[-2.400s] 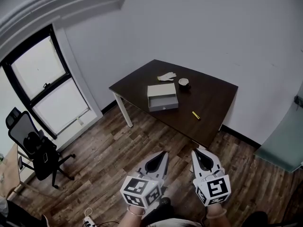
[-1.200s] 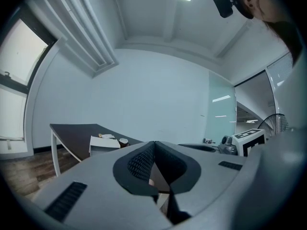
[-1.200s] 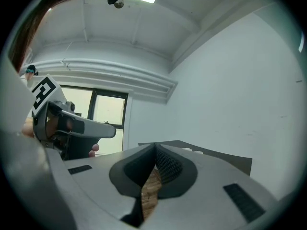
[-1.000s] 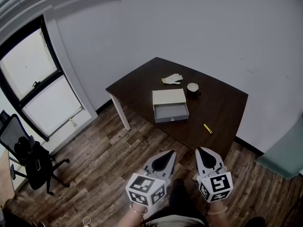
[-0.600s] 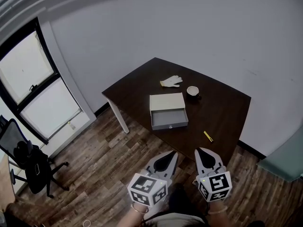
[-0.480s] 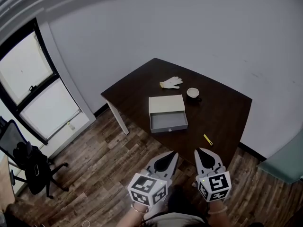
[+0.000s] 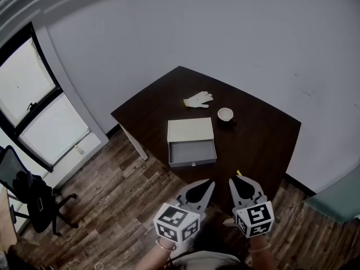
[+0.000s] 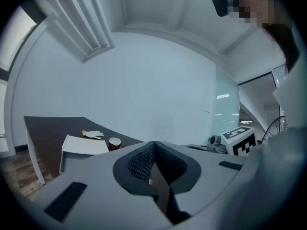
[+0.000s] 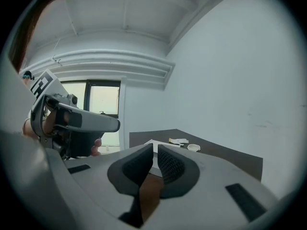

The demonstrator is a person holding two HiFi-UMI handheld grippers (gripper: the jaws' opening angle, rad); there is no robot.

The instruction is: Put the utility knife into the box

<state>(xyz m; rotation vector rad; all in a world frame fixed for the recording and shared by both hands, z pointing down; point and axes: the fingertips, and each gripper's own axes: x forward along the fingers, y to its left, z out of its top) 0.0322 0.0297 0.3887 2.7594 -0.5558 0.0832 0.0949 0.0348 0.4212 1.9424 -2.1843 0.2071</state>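
A small yellow utility knife (image 7: 238,174) lies near the front edge of the dark table (image 7: 264,139); in the head view it peeks out just past my right gripper (image 7: 231,179). The grey box (image 7: 192,143), a drawer pulled half out of its cream sleeve, sits mid-table, left of the knife. Both grippers hover over the floor, short of the table, and hold nothing. My left gripper (image 7: 211,181) (image 8: 153,143) is shut with its tips touching. On my right gripper (image 9: 155,145) only a thin slit shows between the tips. The box (image 8: 81,147) (image 9: 149,142) shows ahead in both gripper views.
A white glove (image 7: 198,99) and a small cup (image 7: 225,114) lie beyond the box at the far side. A white table leg (image 7: 130,142) stands at the left corner. A window (image 7: 34,111) and an office chair (image 7: 28,198) are far left, a glass panel (image 7: 337,201) right.
The head view has drawn nearer to the table, so the box and the knife sit lower in the frame and the knife now meets the right gripper's tip. Both grippers stay shut.
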